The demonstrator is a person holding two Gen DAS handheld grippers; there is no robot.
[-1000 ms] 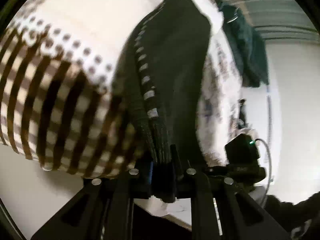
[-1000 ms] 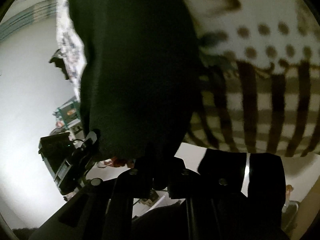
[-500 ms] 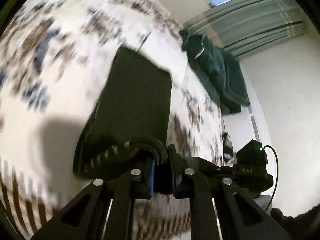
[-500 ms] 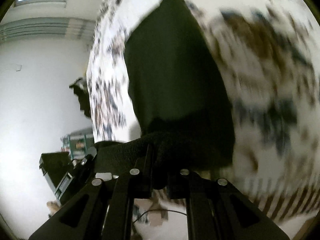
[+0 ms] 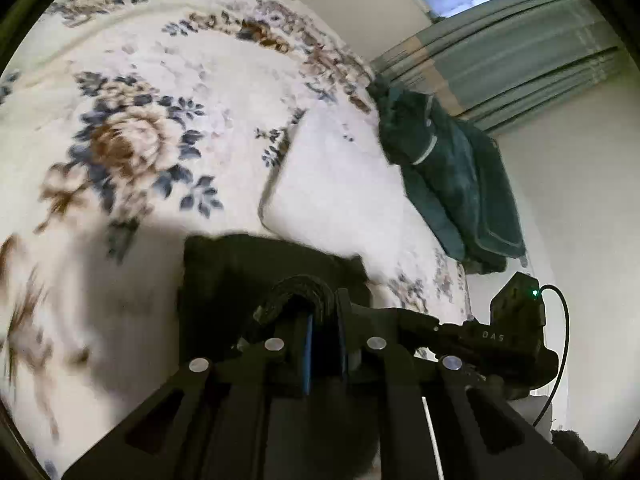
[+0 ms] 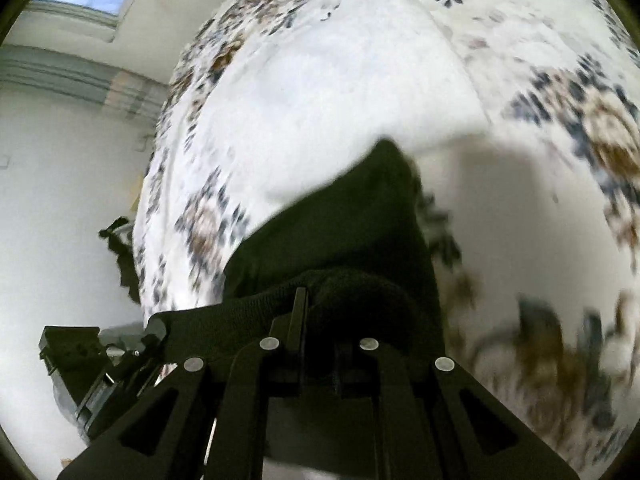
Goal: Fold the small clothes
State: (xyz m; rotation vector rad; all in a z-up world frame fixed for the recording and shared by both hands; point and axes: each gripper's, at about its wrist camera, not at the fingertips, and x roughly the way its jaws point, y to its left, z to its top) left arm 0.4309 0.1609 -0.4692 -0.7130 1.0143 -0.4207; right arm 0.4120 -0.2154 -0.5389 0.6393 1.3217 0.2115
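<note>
A small black knit garment (image 5: 236, 280) hangs folded over my left gripper (image 5: 324, 308), whose jaws are shut on its ribbed edge. The same black garment (image 6: 340, 236) fills the lower middle of the right wrist view, where my right gripper (image 6: 320, 300) is shut on another part of its edge. The cloth stretches between the two grippers just above a bed with a white floral cover (image 5: 132, 140). The other gripper's body (image 5: 516, 320) shows at the right of the left wrist view. How much of the garment touches the bed is hidden by the fingers.
A white pillow (image 5: 340, 184) lies on the bed beyond the garment. A dark green jacket (image 5: 448, 184) is draped at the bed's far edge below grey-green curtains (image 5: 500, 60). White walls (image 6: 60, 184) flank the bed.
Both grippers carried the black garment away from the brown striped and dotted fabric, across the bed to the floral part near the pillow. The garment, seen stretched long before, now bunches close under the fingers.
</note>
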